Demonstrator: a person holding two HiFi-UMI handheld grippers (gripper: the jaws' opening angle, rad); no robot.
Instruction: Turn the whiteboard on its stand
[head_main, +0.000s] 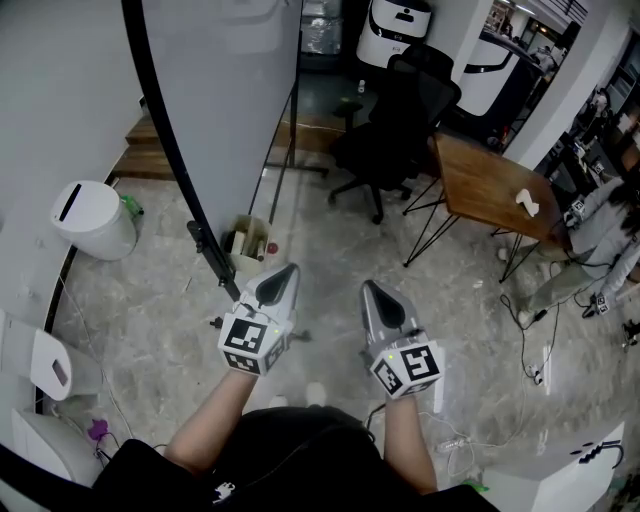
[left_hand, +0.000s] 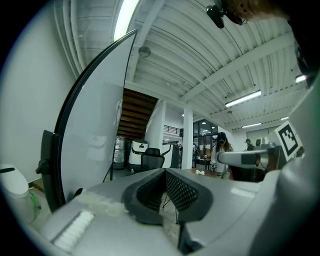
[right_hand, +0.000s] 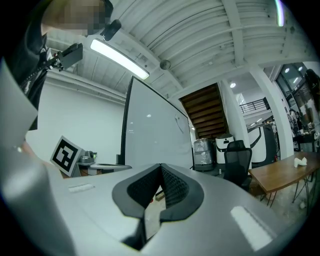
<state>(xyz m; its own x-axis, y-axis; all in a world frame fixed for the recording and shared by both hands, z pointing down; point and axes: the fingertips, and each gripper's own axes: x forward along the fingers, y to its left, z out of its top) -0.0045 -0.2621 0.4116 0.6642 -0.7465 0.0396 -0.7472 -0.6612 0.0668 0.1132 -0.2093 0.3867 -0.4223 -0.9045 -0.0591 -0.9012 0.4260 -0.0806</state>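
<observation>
Head view: L tool (head_main: 284, 272) & R tool (head_main: 373, 290) clenched empty; whiteboard (head_main: 220, 100) left, chair (head_main: 395, 130), table (head_main: 490, 185) beyond.

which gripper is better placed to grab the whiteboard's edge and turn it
Left, probably. The left gripper is close beside the black lower edge of the whiteboard; the right gripper sits farther off over the floor. Both have fingers closed on nothing, so it must open first.

Left hand-held gripper (head_main: 283, 272) and right hand-held gripper (head_main: 371, 291) point level, jaws together.
</observation>
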